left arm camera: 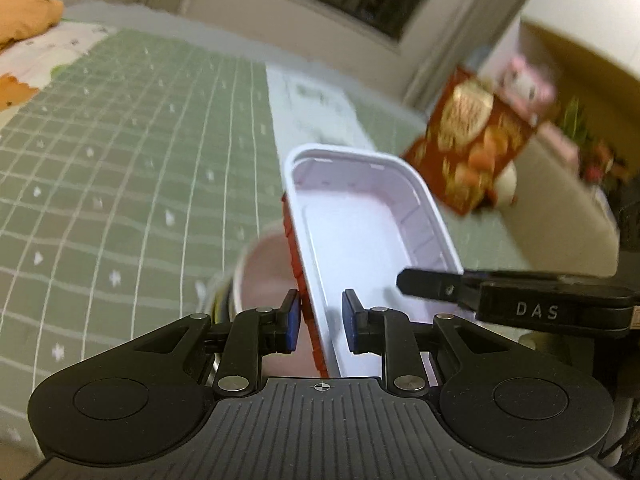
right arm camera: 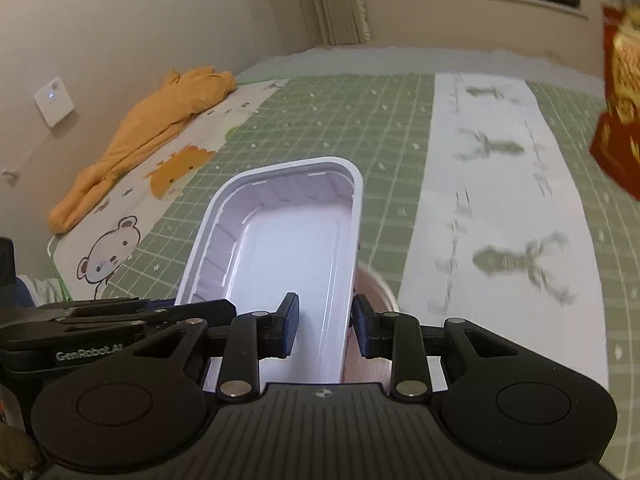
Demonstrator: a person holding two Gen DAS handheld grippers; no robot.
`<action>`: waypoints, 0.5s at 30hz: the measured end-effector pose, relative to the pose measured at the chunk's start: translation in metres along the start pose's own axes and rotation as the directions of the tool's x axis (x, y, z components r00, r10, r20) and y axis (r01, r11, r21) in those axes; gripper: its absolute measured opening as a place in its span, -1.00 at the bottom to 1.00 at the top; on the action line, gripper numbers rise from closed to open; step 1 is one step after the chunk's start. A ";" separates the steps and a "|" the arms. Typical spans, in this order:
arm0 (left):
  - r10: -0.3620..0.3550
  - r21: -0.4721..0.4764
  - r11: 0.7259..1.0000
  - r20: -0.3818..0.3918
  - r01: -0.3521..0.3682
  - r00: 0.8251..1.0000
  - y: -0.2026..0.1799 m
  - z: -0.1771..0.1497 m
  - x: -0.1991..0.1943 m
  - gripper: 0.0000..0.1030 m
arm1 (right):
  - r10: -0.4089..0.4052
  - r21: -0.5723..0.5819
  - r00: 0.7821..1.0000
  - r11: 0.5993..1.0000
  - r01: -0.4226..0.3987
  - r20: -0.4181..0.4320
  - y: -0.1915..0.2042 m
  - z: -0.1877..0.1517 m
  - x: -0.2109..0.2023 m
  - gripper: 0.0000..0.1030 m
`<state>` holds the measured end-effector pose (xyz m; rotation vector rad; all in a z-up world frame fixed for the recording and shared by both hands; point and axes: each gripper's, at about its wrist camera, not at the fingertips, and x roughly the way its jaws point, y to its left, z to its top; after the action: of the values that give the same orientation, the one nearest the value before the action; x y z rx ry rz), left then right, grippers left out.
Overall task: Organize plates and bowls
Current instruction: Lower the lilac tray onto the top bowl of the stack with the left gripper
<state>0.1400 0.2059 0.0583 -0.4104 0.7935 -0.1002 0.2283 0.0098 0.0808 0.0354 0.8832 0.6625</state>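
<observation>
Both tools pinch one white tray (left arm camera: 360,240): left tool (left arm camera: 319,320) on its left wall, right tool (right arm camera: 326,326) on its right wall. A pink bowl (left arm camera: 264,276) sits beneath, at seven o'clock, over the green bedspread (left arm camera: 120,160).

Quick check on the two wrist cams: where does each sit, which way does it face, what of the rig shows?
Left wrist: sits on the left tool, facing forward and down over the white tray toward the green checked cloth; the right tool enters from the right edge.
Right wrist: sits on the right tool, same downward angle; the left tool enters from the left edge.
Shared: tray, cloth, pink bowl, red box.
</observation>
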 end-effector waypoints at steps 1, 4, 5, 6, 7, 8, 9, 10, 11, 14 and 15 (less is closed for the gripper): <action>0.008 0.005 1.000 -0.025 -0.007 1.000 -0.002 -0.004 0.004 -0.54 | -0.002 0.009 1.000 1.000 0.002 0.002 -0.004 -0.007 0.001 -0.44; 0.026 0.012 1.000 -0.061 -0.026 0.998 -0.004 -0.010 0.017 -0.55 | -0.012 0.035 1.000 0.999 0.011 0.008 -0.016 -0.026 0.008 -0.44; 0.038 0.010 0.999 -0.063 -0.037 0.997 -0.003 -0.010 0.019 -0.55 | -0.004 0.050 1.000 0.999 0.003 0.003 -0.020 -0.030 0.011 -0.44; 0.055 0.009 0.998 -0.063 -0.054 0.997 -0.002 -0.011 0.022 -0.55 | 0.012 0.066 1.000 0.998 -0.012 -0.006 -0.024 -0.034 0.015 -0.44; 0.067 0.006 0.998 -0.063 -0.067 0.996 -0.002 -0.010 0.024 -0.55 | 0.025 0.077 1.000 0.997 -0.024 -0.006 -0.026 -0.036 0.018 -0.44; 0.074 0.002 0.997 -0.065 -0.074 0.995 0.000 -0.010 0.025 -0.55 | 0.033 0.080 0.999 0.996 -0.033 0.003 -0.027 -0.037 0.019 -0.44; 0.081 -0.003 0.997 -0.065 -0.082 0.995 0.001 -0.009 0.025 -0.55 | 0.037 0.078 0.999 0.996 -0.037 0.007 -0.026 -0.037 0.019 -0.44; 0.094 -0.007 0.996 -0.062 -0.094 0.994 0.002 -0.007 0.026 -0.55 | 0.042 0.078 0.999 0.996 -0.043 0.008 -0.025 -0.038 0.020 -0.44; 0.108 -0.011 0.994 -0.058 -0.108 0.993 0.002 -0.004 0.027 -0.55 | 0.053 0.082 0.999 0.995 -0.053 0.007 -0.025 -0.037 0.021 -0.44; 0.131 -0.028 0.991 -0.046 -0.132 0.990 0.005 0.005 0.028 -0.57 | 0.073 0.097 0.997 0.993 -0.073 -0.002 -0.023 -0.035 0.028 -0.44; 0.128 -0.035 0.991 -0.048 -0.130 0.991 0.006 0.007 0.029 -0.58 | 0.073 0.103 0.997 0.992 -0.073 0.001 -0.023 -0.034 0.030 -0.44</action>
<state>0.1653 0.2073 0.0409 -0.3928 0.8664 0.0265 0.2295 0.0001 0.0310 0.1601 0.9221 0.6845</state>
